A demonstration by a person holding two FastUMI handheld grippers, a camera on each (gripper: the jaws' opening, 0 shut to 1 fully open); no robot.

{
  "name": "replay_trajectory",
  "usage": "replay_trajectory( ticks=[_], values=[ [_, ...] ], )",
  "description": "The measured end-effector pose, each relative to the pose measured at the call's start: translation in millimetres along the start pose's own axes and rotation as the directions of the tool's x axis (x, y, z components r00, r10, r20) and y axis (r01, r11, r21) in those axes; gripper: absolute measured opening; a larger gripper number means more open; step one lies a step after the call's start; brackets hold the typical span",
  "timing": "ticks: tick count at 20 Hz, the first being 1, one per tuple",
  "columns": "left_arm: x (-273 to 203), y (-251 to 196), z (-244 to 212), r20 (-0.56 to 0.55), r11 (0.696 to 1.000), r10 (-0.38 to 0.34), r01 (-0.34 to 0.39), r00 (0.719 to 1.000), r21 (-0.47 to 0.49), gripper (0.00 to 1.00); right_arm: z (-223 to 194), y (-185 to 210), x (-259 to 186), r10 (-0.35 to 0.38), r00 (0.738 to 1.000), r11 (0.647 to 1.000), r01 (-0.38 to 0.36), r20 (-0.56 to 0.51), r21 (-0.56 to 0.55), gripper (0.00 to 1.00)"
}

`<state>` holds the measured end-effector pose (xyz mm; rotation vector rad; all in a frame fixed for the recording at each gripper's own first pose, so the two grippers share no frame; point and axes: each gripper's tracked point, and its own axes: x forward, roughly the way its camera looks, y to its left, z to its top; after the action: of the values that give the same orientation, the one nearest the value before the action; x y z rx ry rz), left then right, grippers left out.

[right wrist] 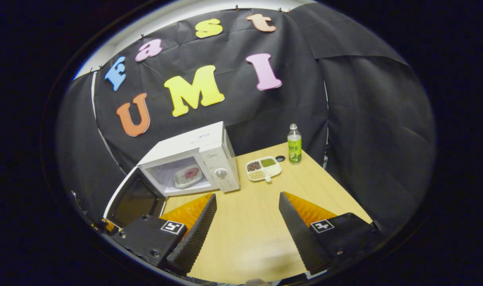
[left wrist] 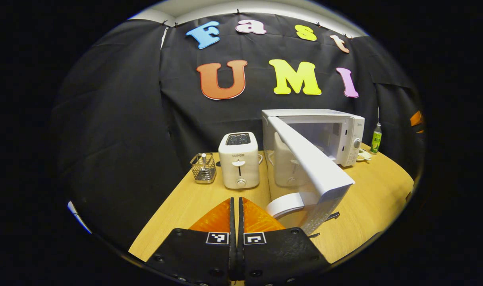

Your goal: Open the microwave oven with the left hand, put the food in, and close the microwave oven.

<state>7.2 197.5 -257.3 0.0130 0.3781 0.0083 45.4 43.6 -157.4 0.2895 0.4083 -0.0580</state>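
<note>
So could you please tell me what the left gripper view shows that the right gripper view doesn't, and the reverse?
Left gripper view alone: a toaster and a wire basket left of the microwave, plus the shut left gripper. Right gripper view alone: a plate inside the oven, a divided dish of grains beside it, and the open right gripper. Both share the microwave, its open door, the bottle and the table.

plate [right wrist: 188, 176] in microwave [right wrist: 209, 153] | sectioned tray [right wrist: 263, 168] right of microwave | bottle [right wrist: 294, 149] behind tray
</note>
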Motion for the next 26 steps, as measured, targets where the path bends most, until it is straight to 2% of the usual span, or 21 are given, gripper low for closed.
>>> replay_trajectory(
  ticks=[1, 2, 9, 10, 11, 12, 13, 17, 18, 19, 20, 26],
  values=[
    [0, -13, 1, 0.001, 1.0, -0.022, 0.022, 1.0, -0.003, 0.0, 1, -1, -1, 0.001, 1.0, 1.0, -0.001, 0.0, -0.002, 0.91],
    [-1, -25, 2, 0.001, 0.999, -0.043, 0.043, 0.999, -0.009, 0.0, 1, -5, -2, -0.006, 1.0, 1.0, 0.006, -0.006, -0.002, 1.0],
    [10, -110, 18, 0.045, 0.981, -0.193, 0.194, 0.98, -0.002, 0.0, 9, -9, -7, 0.011, 1.0, 1.0, -0.011, -0.01, -0.028, 1.0],
    [11, -122, 19, 0.048, 0.977, -0.213, 0.214, 0.976, -0.007, 0.0, 10, -9, -6, 0.014, 1.0, 1.0, -0.014, -0.008, -0.025, 0.91],
    [15, -134, 20, 0.049, 0.973, -0.229, 0.229, 0.972, -0.005, 0.0, 13, -10, -6, 0.016, 1.0, 1.0, -0.016, -0.009, -0.025, 0.92],
    [18, -145, 19, 0.05, 0.969, -0.246, 0.246, 0.968, -0.001, 0.0, 15, -11, -5, 0.016, 1.0, 1.0, -0.016, -0.005, -0.026, 1.0],
    [22, -156, 20, 0.051, 0.964, -0.265, 0.265, 0.963, 0.003, 0.0, 17, -11, -5, 0.017, 1.0, 0.999, -0.017, -0.002, -0.028, 1.0],
    [37, -193, 34, 0.065, 0.949, -0.315, 0.314, 0.947, 0.021, 0.0, 29, -16, -1, 0.022, 1.0, 0.999, -0.022, 0.006, -0.046, 1.0],
    [42, -201, 37, 0.068, 0.945, -0.327, 0.326, 0.943, 0.024, 0.0, 29, -18, 1, 0.025, 1.0, 0.999, -0.025, -0.002, -0.044, 0.92],
    [48, -210, 38, 0.064, 0.94, -0.34, 0.339, 0.938, 0.029, 0.0, 32, -20, 2, 0.027, 1.0, 0.999, -0.027, -0.007, -0.039, 0.92],
    [53, -218, 39, 0.061, 0.936, -0.352, 0.35, 0.934, 0.041, 0.0, 35, -22, 3, 0.027, 1.0, 0.999, -0.027, -0.006, -0.036, 1.0],
    [86, -260, 48, 0.054, 0.923, -0.384, 0.382, 0.922, 0.052, 0.0, 55, -45, 14, 0.01, 1.0, 0.999, -0.01, 0.003, -0.053, 1.0]
  ],
)
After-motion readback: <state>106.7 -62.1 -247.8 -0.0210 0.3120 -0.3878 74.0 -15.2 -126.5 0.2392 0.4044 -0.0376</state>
